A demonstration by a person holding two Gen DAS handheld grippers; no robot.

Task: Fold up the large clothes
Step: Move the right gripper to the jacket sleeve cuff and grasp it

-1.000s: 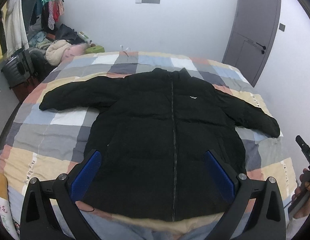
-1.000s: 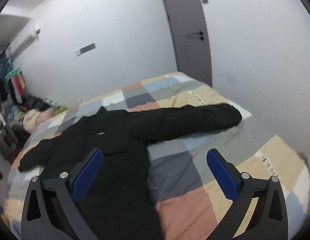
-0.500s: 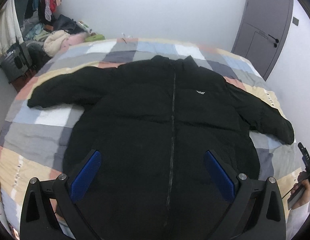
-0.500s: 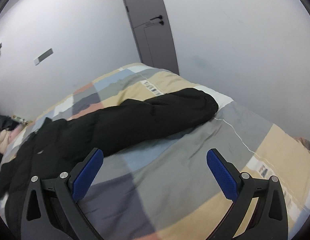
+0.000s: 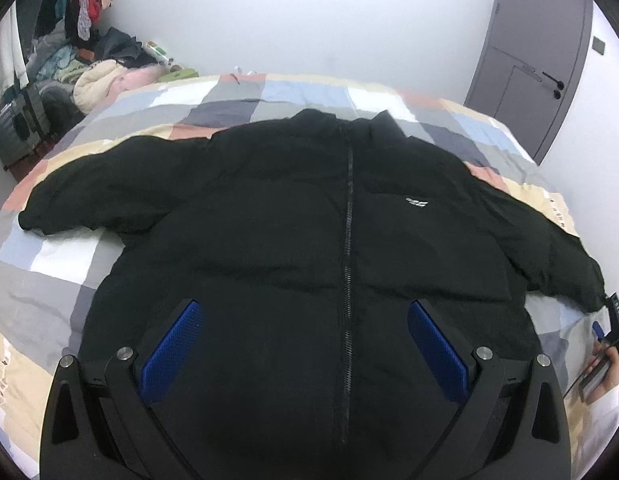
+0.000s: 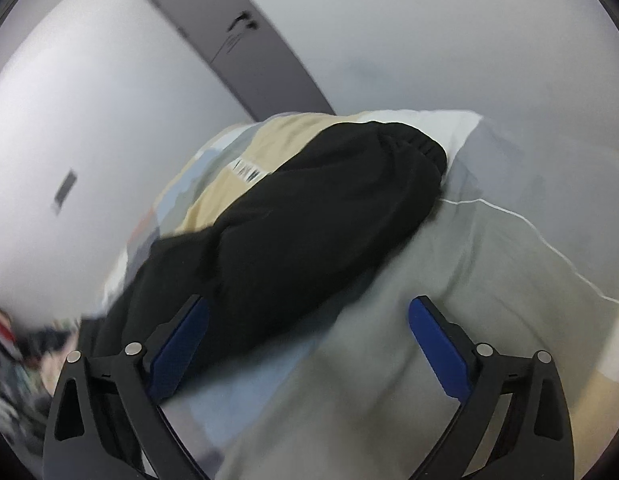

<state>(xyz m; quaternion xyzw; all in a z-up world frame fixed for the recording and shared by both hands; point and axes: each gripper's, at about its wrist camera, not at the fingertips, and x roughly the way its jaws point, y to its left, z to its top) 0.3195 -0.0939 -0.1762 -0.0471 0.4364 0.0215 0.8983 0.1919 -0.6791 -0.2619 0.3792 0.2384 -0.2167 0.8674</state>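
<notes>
Left view, jacket (image 5: pixel 301 240): black, puffy, zipped, spread flat front-up on the bed (image 5: pixel 49 280), sleeves out to both sides.
Left claw (image 5: pixel 305 344): wide, above the jacket's lower half, holding nothing.
Room: checked quilt, grey door (image 5: pixel 537 60), clothes pile (image 5: pixel 97 76) in the corner.
Right view, sleeve (image 6: pixel 301 216): cuff near the bed's edge.
Right claw (image 6: pixel 309 344): wide, beside the sleeve, holding nothing.

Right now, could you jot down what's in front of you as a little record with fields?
garment: black jacket, spread flat, front up, zipped
surface: patchwork bedspread
sleeves: both stretched out sideways
sleeve near right gripper: cuff lying on the bedspread
left gripper: open, over the jacket's lower front, holding nothing
right gripper: open, beside the sleeve, holding nothing
folding: not begun
</notes>
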